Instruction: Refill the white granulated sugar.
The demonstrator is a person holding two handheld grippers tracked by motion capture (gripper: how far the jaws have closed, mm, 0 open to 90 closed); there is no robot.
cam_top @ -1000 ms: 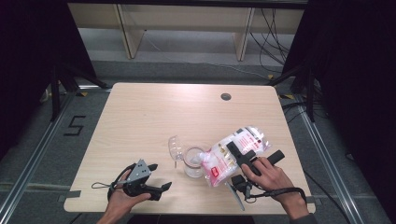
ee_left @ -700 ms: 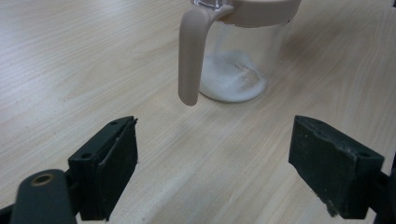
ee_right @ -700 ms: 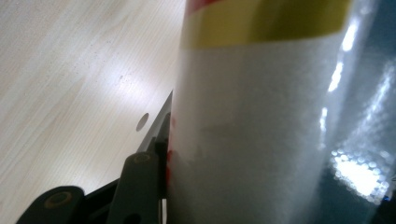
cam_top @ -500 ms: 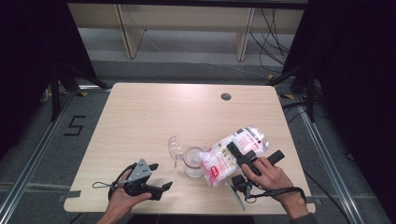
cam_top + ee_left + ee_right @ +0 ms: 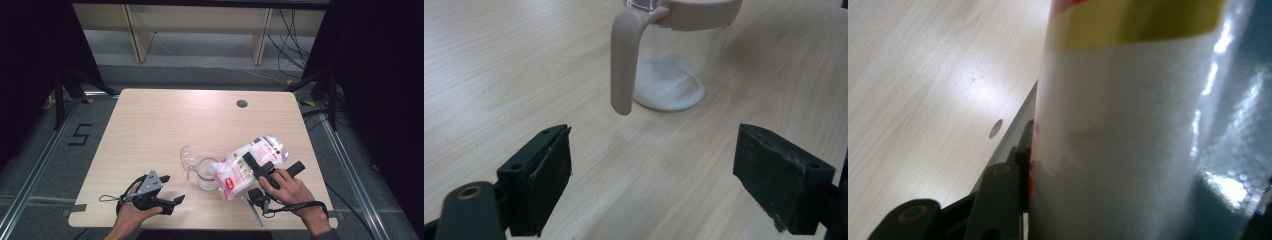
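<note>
the bag of white granules, clear plastic with a red-and-white label, lies tilted on the near right part of the tabletop, its lower end leaning over the rim of the glass jar. the right tool pinches the bag across its middle, one black jaw lying on top of the plastic in the high view; in the right gripper view the bag presses right up against the camera, with a jaw flat against its left side. the person's right hand holds that tool near the front edge of the tabletop.

the jar stands upright just left of the bag, and a layer of white granules sits on its bottom (seen plainly in the left gripper view). it carries a beige ring at the top with a beige handle hanging down its side. a clear flip lid stands open on the jar's left.

the left tool rests near the front left of the tabletop in the left hand, well apart from the jar, pointing toward it. its jaws are spread wide with only bare wood between them.

a small dark round hole sits in the far right part of the tabletop.
</note>
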